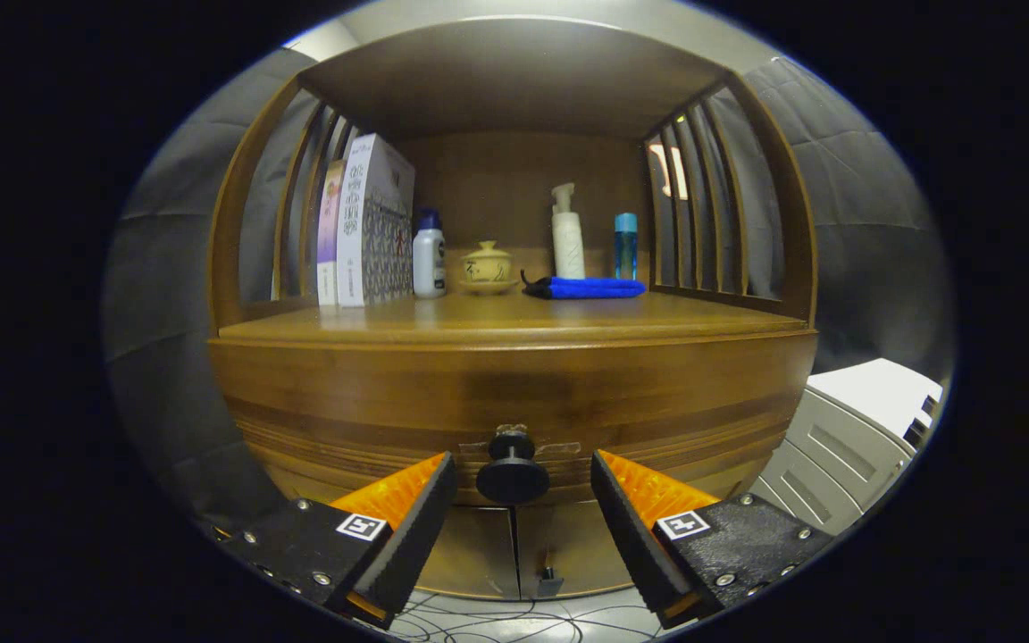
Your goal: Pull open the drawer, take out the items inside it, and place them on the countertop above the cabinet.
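One wooden cabinet [514, 384] of warm brown, glossy finish, with a closed drawer front across its width and a pair of lower doors beneath it. Drawer: shut, contents hidden. Fitting: one round black knob [512, 478] at the middle of the drawer front.

Gripper [523, 487]: jaws spread wide, one finger on either side of the knob, neither touching it; the knob sits in the gap between the fingertips.

Bench [514, 321], being the polished wooden top of the cabinet above the drawer: smooth, reflective, roofed by a wooden canopy and closed at each side by slatted wooden rails. Items standing on it, from the left:
- two tall boxes [372, 223], upright and side by side against the left slats, one white with a patterned face, one narrower with a pinkish edge;
- one small white bottle with a blue cap [429, 254], just beside the boxes;
- one squat yellowish ceramic lidded pot [487, 265] on a matching saucer;
- one folded blue cloth [588, 288], lying flat near the middle;
- one white pump bottle [567, 234], upright behind the cloth;
- one slim light-blue bottle [625, 246], near the right slats.

Surroundings: grey quilted padding [863, 232] behind and to both sides of the cabinet; one white ribbed case [845, 438] low on the right; pale floor [514, 621] below the doors, crossed by thin dark cables.
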Tool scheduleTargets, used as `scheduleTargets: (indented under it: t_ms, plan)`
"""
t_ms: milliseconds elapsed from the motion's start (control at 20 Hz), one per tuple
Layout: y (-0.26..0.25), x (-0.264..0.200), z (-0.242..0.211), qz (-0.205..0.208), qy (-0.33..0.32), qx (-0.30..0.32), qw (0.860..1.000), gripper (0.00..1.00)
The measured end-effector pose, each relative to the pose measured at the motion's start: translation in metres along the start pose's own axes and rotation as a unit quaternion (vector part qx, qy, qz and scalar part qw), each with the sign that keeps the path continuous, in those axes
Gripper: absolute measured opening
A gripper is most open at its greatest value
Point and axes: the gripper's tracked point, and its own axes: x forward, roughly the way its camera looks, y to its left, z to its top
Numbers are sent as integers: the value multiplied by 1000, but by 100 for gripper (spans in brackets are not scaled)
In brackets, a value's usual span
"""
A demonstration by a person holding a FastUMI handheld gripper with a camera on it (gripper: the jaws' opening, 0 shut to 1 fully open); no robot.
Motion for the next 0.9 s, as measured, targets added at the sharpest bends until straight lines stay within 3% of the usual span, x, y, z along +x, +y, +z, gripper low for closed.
scheduleTargets:
  t_ms: [350, 450, 500, 650, 900]
  plan:
    - [11, 10, 4, 4, -3, 11, 1000, 77]
    - [3, 14, 0, -20, 8, 11, 1000, 70]
    - [1, 13, -2, -25, 18, 8, 999, 61]
    - [3, 13, -1, -25, 19, 23, 999, 48]
    - [2, 12, -1, -13, 21, 13, 1000, 40]
